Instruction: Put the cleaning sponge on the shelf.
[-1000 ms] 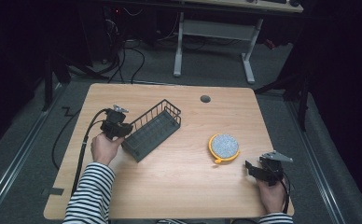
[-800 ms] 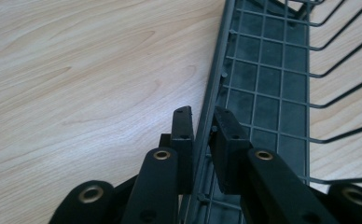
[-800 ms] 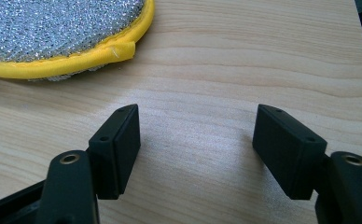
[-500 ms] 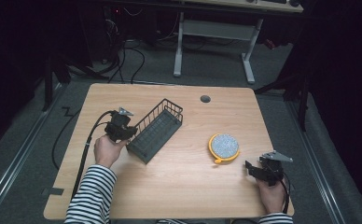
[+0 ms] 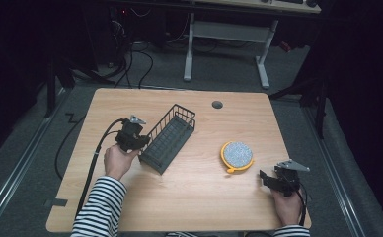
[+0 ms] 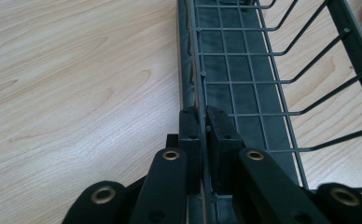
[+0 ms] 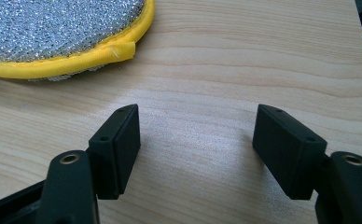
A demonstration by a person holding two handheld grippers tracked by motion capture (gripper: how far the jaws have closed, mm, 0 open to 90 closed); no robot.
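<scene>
On table | L gripper (image 6: 202, 122) clamped on wire basket (image 6: 263, 70) rim | R gripper (image 7: 195, 144) agape

A dark grey wire basket (image 5: 169, 138) sits left of centre in the high view on a pale wood-grain table (image 5: 189, 207). The round scrubbing pad (image 5: 237, 154) right of centre is glittery silver with a yellow rim. Both grippers are black. The sleeve (image 5: 96, 210) at lower left has black and white stripes.
</scene>
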